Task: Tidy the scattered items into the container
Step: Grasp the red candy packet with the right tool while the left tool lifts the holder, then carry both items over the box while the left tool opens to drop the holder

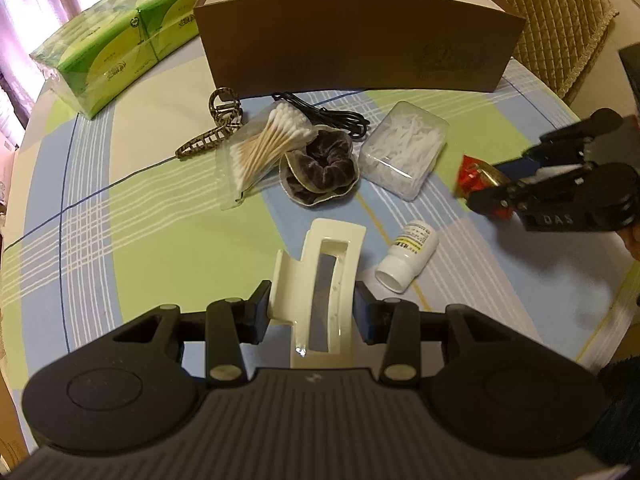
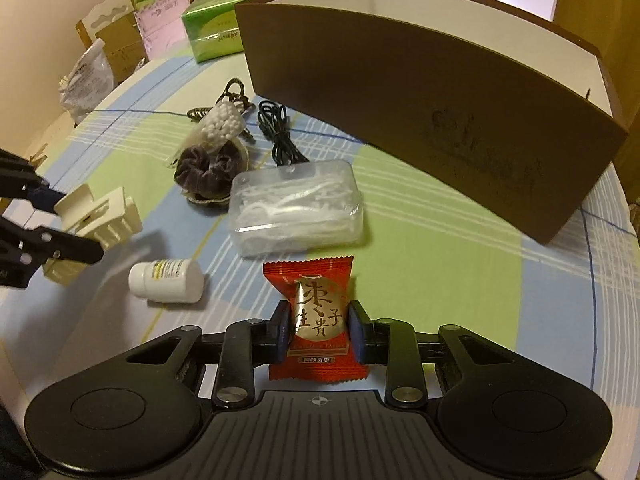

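My left gripper [image 1: 314,304] is shut on a cream hair claw clip [image 1: 320,276], held above the checked tablecloth; the same clip [image 2: 100,220] shows at the left of the right wrist view. My right gripper [image 2: 319,330] is shut on a red and gold candy packet [image 2: 318,312], its pads pressing both sides; in the left wrist view that packet [image 1: 478,180] sits at the far right. The brown open box [image 1: 360,48] with a white inside stands at the back. A white pill bottle [image 2: 168,280] lies on its side between the two grippers.
On the cloth lie a clear box of floss picks [image 1: 404,150], a dark velvet scrunchie [image 1: 320,168], a bag of cotton swabs [image 1: 264,144], a black cable [image 1: 324,116] and a patterned claw clip [image 1: 212,136]. Green tissue packs [image 1: 120,40] sit back left, a quilted chair [image 1: 560,20] back right.
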### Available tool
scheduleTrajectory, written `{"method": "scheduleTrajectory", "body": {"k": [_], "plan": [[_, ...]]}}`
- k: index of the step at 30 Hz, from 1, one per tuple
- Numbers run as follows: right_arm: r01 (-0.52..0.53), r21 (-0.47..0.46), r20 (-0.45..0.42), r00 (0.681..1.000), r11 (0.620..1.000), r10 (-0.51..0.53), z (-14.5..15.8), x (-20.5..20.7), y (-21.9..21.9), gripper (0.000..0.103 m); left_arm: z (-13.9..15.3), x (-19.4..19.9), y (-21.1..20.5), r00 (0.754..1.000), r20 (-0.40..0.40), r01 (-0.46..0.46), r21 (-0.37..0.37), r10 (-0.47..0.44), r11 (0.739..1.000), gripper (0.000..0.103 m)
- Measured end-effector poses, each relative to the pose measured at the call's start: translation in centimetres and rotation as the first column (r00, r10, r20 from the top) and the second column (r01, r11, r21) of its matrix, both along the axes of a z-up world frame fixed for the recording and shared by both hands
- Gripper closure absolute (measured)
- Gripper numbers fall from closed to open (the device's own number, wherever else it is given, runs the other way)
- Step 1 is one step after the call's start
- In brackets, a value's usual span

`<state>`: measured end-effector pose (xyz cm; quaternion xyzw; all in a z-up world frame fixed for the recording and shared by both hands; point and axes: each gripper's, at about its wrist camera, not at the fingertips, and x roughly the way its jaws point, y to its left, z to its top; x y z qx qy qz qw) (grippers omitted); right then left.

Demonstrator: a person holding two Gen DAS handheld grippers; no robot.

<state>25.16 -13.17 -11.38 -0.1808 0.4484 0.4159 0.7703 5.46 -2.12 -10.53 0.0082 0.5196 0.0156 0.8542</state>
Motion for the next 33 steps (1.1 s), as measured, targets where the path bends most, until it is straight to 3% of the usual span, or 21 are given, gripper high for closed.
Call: {"method": "scheduleTrajectory", "body": {"k": [11,26,33], "plan": [[0.058,0.053,-0.091,0.994,0.997,-0.053,2.4,-1.2,-1.7,0.071,1.6,-0.3,0.5,1.0,0.027,-0.015,-0.014,0.016,1.0,0.066],[0.132,0.118,-0.063,0.99,0.984,-0.125,7.5,2.1,-4.6,0.071,6.4,2.6,0.0,0.987,0.157,0.038,0.002,-0.038,0.999,0.066],[0.151,0.204,-0.035,0.989,0.967,-0.147,11.2,5.1,-5.3,0.071,8.9,5.2,0.2,0.973,0.216,0.077,0.031,-0.082,0.997,0.066]]}}
